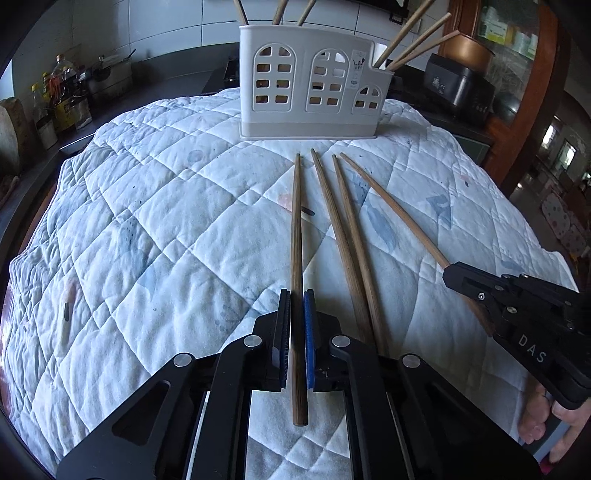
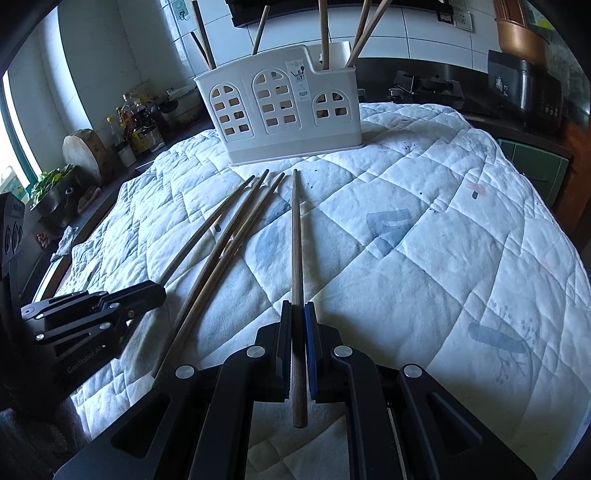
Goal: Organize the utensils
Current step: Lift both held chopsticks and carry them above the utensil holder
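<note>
Left tongs (image 1: pixel 297 314) are closed on one chopstick (image 1: pixel 296 221) near its thick end; right tongs (image 2: pixel 298 317) grip another (image 2: pixel 296 229). Both chopsticks look light, stiff and smooth, so they may pivot. Two spare chopsticks (image 1: pixel 343 236) lie on the quilt (image 1: pixel 147 221) before the holder (image 1: pixel 310 85).

Four chopsticks lie side by side on a quilt (image 1: pixel 147 206), tips toward a utensil holder (image 1: pixel 310 85) standing at its far edge with more chopsticks (image 1: pixel 413 33) upright in it. The left gripper (image 1: pixel 296 295) straddles the leftmost chopstick (image 1: pixel 296 229); the right gripper (image 2: pixel 298 306) straddles the rightmost chopstick (image 2: pixel 296 240). The middle pair (image 1: pixel 347 236) lies between them, and bottles (image 2: pixel 136 125) stand on a counter (image 2: pixel 173 142) behind the quilt's left side.
</note>
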A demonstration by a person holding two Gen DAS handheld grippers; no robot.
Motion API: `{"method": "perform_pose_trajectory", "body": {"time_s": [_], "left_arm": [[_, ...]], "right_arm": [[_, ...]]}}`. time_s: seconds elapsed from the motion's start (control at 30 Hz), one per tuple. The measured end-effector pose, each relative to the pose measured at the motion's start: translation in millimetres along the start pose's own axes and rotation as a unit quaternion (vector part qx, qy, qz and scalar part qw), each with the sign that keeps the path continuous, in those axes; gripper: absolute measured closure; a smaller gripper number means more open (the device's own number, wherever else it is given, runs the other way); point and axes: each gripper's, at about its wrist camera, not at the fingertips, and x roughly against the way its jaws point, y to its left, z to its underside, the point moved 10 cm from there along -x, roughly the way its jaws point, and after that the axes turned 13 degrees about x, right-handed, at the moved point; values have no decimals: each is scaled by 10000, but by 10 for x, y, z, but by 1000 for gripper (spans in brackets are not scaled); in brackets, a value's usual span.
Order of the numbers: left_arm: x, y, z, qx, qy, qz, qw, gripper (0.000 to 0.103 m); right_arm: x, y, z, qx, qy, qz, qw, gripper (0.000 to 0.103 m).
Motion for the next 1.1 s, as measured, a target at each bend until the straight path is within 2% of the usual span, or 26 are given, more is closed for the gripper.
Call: {"method": "perform_pose_trajectory", "body": {"time_s": [0.2, 0.4, 0.57, 0.67, 0.8, 0.9, 1.03, 1.1], "left_arm": [[306, 84, -259, 125, -311, 371, 9987, 97], [615, 43, -556, 104, -677, 734, 9949, 97], [723, 39, -719, 7, -837, 819, 9931, 98], [708, 41, -649, -2, -670, 1001, 9927, 98], [543, 78, -382, -32, -302, 994, 9946, 94], [375, 116, -155, -65, 0, 904, 9959, 94], [234, 208, 12, -27, 176, 747, 9970, 91], [206, 253, 27, 27, 179, 699, 9974, 68]], "right_arm": [[358, 86, -216, 523, -454, 524, 9962, 96], [758, 154, -620, 748, -941, 581, 9911, 96], [882, 141, -893, 877, -1056, 607, 9887, 96], [894, 139, -941, 847, -1061, 539, 9893, 96], [854, 159, -939, 826, -1042, 512, 9898, 96], [802, 175, -940, 827, -1020, 482, 9902, 96], [833, 160, -958, 834, -1044, 499, 9898, 96], [892, 130, -965, 841, -1082, 550, 9890, 96]]}}
